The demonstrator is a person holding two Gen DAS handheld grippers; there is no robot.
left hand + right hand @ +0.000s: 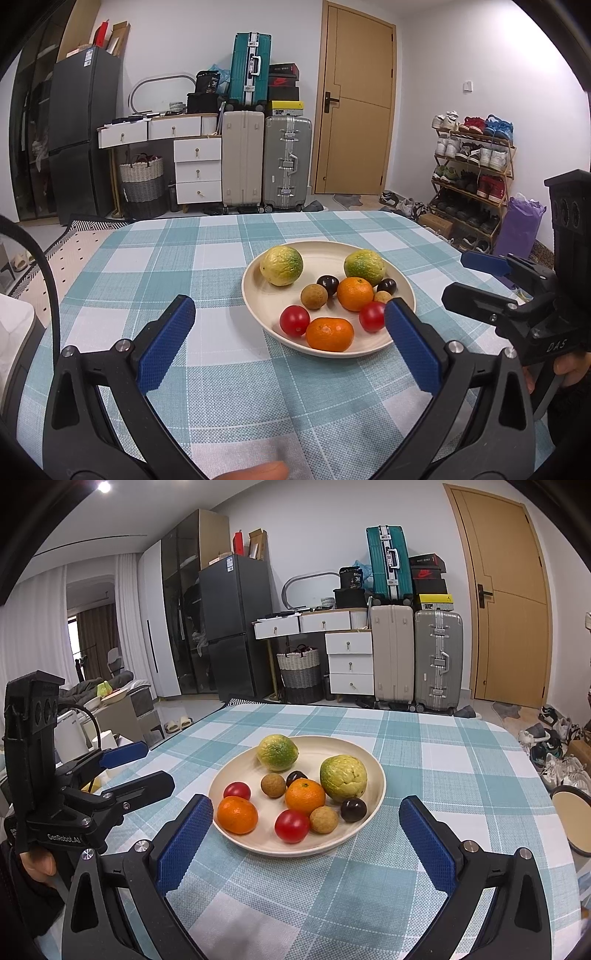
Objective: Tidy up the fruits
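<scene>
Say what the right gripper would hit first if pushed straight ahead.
Probably the plate's near rim, then the red tomato behind it. The right gripper is open and empty; its height above the tablecloth is unclear.

I see a cream plate [258,295] on a tablecloth [207,266] checked in teal, pale blue and white. On the plate lie two orange tangerines [329,334], two red tomatoes [294,320], two yellow-green mottled citrus fruits [281,266], two tan-brown longans [314,296] and two dark purple, nearly black plums [328,283]. My grippers are black with blue ribbed pads [166,343], and behind stand a teal suitcase [249,70], a beige one [242,162], a silver one [287,162] and a tan door [356,99].
</scene>
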